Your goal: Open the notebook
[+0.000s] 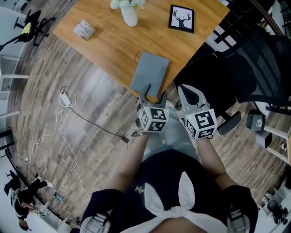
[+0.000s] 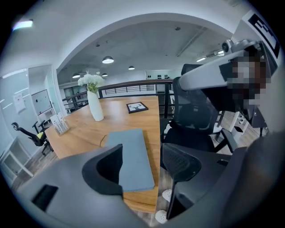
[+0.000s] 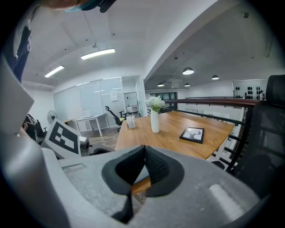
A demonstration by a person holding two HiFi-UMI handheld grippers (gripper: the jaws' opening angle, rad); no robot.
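The closed grey notebook (image 1: 150, 75) lies flat on the wooden table (image 1: 113, 50), near its front corner. In the left gripper view the notebook (image 2: 131, 151) shows just beyond and between the jaws. My left gripper (image 1: 153, 94) hangs over the notebook's near end, open wide with nothing between its fingers (image 2: 104, 171). My right gripper (image 1: 184, 89) is beside it on the right, off the table's edge. Its fingertips (image 3: 143, 151) meet with nothing held.
A white vase of flowers (image 1: 129, 13), a framed deer picture (image 1: 182, 18) and a small card holder (image 1: 84, 29) stand farther back on the table. A black office chair (image 1: 245, 68) is close on the right. A cable with a charger (image 1: 68, 98) lies on the floor at left.
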